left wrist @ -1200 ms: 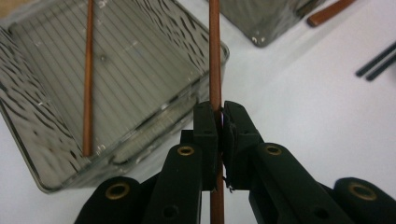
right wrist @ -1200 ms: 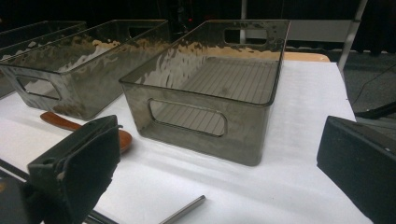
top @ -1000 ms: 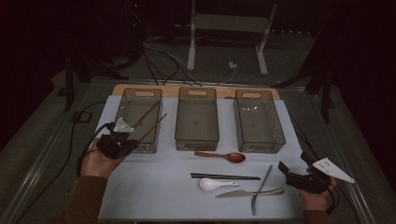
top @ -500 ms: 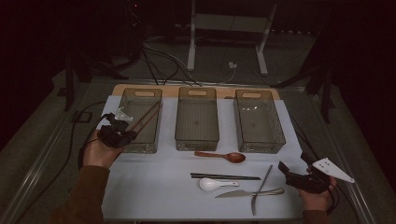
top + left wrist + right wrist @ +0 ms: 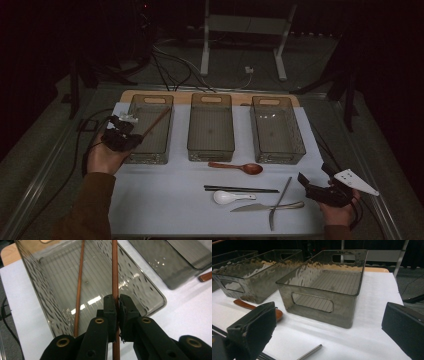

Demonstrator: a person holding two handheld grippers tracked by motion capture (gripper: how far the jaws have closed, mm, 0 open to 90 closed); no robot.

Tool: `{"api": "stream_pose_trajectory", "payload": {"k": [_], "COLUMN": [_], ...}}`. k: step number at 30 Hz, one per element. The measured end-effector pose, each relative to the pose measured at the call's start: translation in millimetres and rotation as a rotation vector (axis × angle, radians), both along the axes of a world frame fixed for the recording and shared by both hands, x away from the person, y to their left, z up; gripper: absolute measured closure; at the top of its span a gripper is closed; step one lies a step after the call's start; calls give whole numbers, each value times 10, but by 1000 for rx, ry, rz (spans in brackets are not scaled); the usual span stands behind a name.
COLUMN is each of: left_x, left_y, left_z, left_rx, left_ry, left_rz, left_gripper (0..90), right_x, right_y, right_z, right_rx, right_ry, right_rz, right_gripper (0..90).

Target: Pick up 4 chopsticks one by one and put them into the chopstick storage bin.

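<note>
Wooden chopstick [image 5: 115, 270] lengthwise over left bin [image 5: 37, 280] (jaws clamped)

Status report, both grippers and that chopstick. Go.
Left gripper shut on brown chopstick, over left bin. Second chopstick already inside. Right gripper open, idle. Nothing blocking.

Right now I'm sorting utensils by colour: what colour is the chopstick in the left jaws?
Reddish brown; the chopstick shows best in the left gripper view.

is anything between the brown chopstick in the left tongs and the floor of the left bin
Nothing visible. The left tongs grip one brown chopstick over the left bin; a second chopstick lies inside, off to the side.
</note>
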State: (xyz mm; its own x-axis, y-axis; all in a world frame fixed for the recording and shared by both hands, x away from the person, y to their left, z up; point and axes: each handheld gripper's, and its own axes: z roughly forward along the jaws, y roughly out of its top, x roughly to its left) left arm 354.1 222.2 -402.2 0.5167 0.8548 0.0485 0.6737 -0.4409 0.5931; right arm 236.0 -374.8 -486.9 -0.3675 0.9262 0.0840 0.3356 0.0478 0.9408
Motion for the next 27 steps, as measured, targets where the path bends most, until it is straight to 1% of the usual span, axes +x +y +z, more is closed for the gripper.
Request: {"api": "stream_pose_trajectory", "payload": {"k": [12, 22, 27], "left_x": [172, 286, 338], "left_y": [30, 76, 83], "left_z": [37, 29, 9], "left_rx": [3, 3, 4], "left_ry": [2, 5, 13], "left_rz": [41, 75, 85], "left_gripper": [863, 863, 863], "right_x": [0, 0, 1], "right_y": [-2, 1, 1], "right_z": [0, 1, 1], "right_rx": [-1, -1, -1], "right_ry": [0, 2, 2], "right_rz": [0, 3, 2], "right_gripper": [0, 0, 0]}}
